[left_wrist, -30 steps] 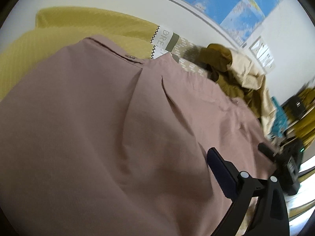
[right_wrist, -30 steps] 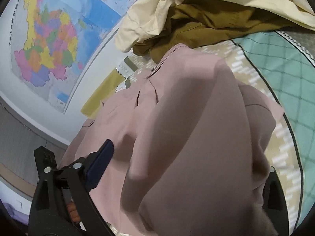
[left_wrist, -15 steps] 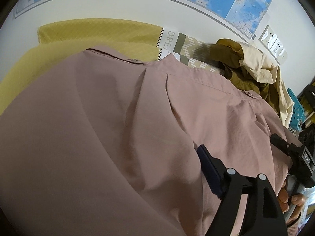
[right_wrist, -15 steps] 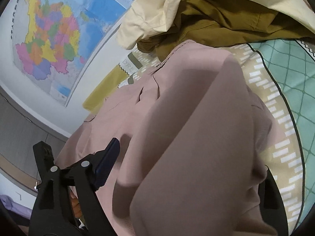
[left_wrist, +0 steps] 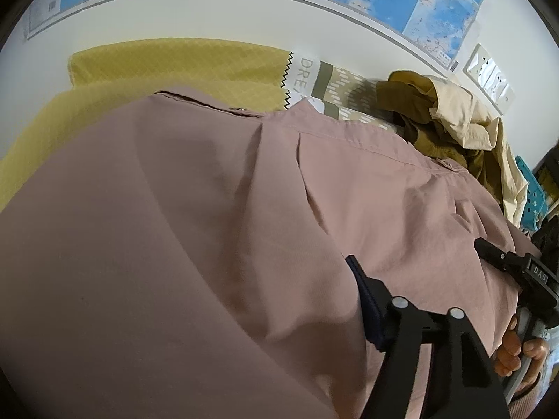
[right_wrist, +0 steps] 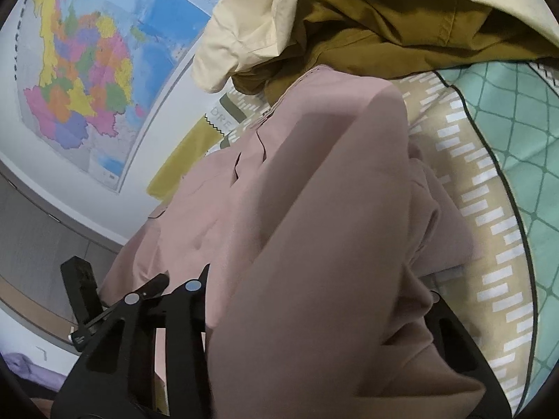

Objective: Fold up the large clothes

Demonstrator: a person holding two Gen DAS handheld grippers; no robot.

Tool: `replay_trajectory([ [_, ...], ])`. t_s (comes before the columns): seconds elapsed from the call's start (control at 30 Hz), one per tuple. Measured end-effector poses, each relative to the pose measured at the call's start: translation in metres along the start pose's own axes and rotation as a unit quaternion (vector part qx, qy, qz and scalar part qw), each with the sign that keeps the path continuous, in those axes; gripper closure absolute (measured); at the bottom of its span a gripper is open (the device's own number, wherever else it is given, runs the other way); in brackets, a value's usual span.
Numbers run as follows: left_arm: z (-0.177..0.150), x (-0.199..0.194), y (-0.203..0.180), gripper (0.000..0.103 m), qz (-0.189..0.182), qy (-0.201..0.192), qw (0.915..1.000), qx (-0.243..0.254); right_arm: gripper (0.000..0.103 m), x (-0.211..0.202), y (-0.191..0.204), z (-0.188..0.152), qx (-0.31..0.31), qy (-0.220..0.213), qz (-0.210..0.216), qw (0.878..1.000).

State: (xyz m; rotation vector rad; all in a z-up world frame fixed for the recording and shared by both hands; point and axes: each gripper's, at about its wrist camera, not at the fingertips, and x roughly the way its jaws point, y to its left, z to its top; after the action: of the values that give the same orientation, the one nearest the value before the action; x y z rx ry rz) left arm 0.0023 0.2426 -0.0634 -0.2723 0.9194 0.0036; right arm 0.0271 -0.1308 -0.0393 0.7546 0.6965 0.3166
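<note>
A large dusty-pink garment [left_wrist: 209, 209] lies spread over the bed and fills most of both views; it also shows in the right wrist view [right_wrist: 314, 227]. My left gripper [left_wrist: 314, 314] is shut on a fold of the pink cloth, which drapes over and hides its left finger. Its right finger [left_wrist: 370, 300] shows. My right gripper [right_wrist: 314, 331] is shut on a raised fold of the same garment. The cloth bulges between its two fingers [right_wrist: 188, 307]. The other gripper shows at the right edge of the left wrist view [left_wrist: 517, 272].
A pile of mustard-brown and cream clothes [left_wrist: 447, 115] lies at the garment's far end, also in the right wrist view [right_wrist: 367, 17]. A yellow pillow [left_wrist: 174, 63] is by the wall. The patterned bedspread [right_wrist: 489, 192] shows at the right. A map [right_wrist: 87, 70] hangs on the wall.
Both grippers have moved with the pink cloth held. The left view has swung so the clothes pile sits further right. The right gripper's fold has risen and bunched closer to the camera.
</note>
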Motion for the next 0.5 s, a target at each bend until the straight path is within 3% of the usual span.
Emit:
replay_trajectory([
  [0.13, 0.002, 0.001, 0.001, 0.036, -0.002, -0.001, 1.0, 0.0, 0.043, 0.004, 0.005, 0.005, -0.005, 0.008, 0.009, 1.0],
  [0.2, 0.003, 0.002, 0.0, 0.036, -0.004, -0.001, 1.0, -0.001, 0.043, 0.007, 0.008, 0.006, -0.011, 0.009, 0.005, 1.0],
  [0.37, 0.004, 0.004, 0.0, 0.034, -0.008, -0.001, 1.0, -0.002, 0.061, 0.011, 0.007, 0.009, -0.011, 0.011, -0.001, 1.0],
  [0.43, 0.005, 0.004, 0.0, 0.041, -0.004, -0.003, 1.0, -0.002, 0.073, 0.013, 0.007, 0.01, -0.009, 0.014, 0.004, 1.0],
  [0.5, 0.007, 0.004, 0.002, 0.055, -0.01, -0.001, 0.9999, -0.008, 0.076, 0.013, 0.009, 0.011, -0.009, 0.017, 0.013, 1.0],
])
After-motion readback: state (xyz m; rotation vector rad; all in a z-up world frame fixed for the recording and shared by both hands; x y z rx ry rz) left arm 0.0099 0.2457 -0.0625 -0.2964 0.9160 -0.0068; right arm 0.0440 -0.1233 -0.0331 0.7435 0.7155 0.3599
